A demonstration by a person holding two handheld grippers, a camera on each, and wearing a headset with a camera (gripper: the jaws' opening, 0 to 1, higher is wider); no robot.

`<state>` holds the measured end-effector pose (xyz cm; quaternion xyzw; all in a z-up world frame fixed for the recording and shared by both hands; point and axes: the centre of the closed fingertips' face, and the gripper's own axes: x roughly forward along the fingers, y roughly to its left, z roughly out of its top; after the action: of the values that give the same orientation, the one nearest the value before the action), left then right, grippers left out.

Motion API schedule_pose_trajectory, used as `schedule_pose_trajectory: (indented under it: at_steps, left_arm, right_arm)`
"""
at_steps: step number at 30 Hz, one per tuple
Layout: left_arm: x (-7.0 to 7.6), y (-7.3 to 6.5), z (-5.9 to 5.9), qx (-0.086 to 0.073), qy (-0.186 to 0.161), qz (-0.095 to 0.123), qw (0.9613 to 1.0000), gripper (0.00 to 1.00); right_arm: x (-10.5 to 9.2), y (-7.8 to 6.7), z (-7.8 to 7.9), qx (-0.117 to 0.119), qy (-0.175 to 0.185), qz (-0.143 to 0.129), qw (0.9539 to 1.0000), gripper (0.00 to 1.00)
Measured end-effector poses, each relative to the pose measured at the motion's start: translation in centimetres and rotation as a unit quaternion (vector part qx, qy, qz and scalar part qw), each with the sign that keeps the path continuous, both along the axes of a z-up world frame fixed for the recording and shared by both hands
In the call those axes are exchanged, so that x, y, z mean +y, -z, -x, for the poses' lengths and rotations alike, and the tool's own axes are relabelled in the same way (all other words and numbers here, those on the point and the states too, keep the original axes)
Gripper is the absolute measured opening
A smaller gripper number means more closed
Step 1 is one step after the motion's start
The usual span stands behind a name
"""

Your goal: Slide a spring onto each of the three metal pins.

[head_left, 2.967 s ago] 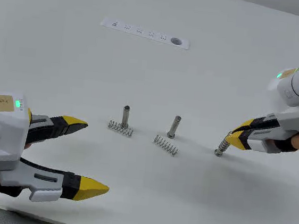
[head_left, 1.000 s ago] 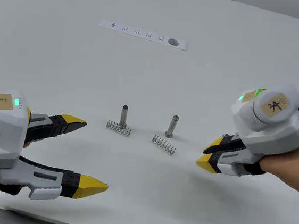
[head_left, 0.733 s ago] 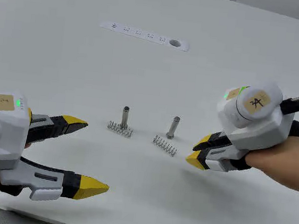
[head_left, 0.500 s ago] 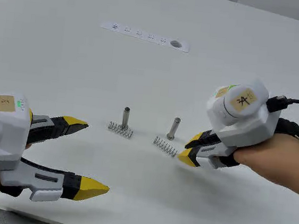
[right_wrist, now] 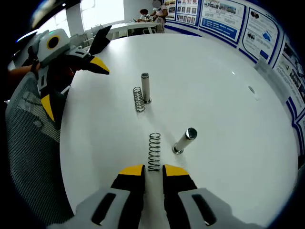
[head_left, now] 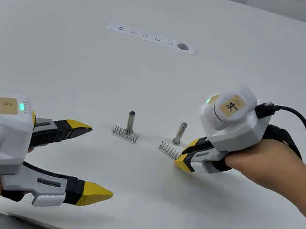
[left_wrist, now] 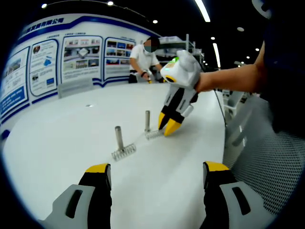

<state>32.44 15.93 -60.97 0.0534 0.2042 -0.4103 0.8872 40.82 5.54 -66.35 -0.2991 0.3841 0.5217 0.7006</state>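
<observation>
Stretching wide and white, the table [head_left: 65,61] is carrying a power strip [head_left: 152,38] near its far edge. Mid-table, the left pin [head_left: 131,121] and the right pin [head_left: 180,133] are standing upright, with the left spring [head_left: 125,134] and the right spring [head_left: 169,149] lying at their feet. The right gripper [right_wrist: 153,170] is holding its jaws narrowly parted around the right spring's near end, clamping nothing. The left gripper [head_left: 99,160] is hovering, spread wide, well apart. Blue-and-white posters [left_wrist: 81,59] are lining the wall under ceiling lights [left_wrist: 202,9].
</observation>
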Motion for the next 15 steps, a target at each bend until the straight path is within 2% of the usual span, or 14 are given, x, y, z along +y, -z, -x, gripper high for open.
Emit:
schedule_pose_trajectory:
  at_steps: [12,15]
  left_arm:
    - [0.04,0.0,-0.02,0.0,-0.002,0.001,1.0,0.8]
    - [0.02,0.01,0.01,0.0,-0.001,0.001,1.0,0.8]
  right_arm:
    - [0.08,0.16,0.15,0.01,0.006,-0.006,0.9999,0.12]
    - [-0.06,-0.01,0.03,-0.001,0.002,0.0,1.0,0.12]
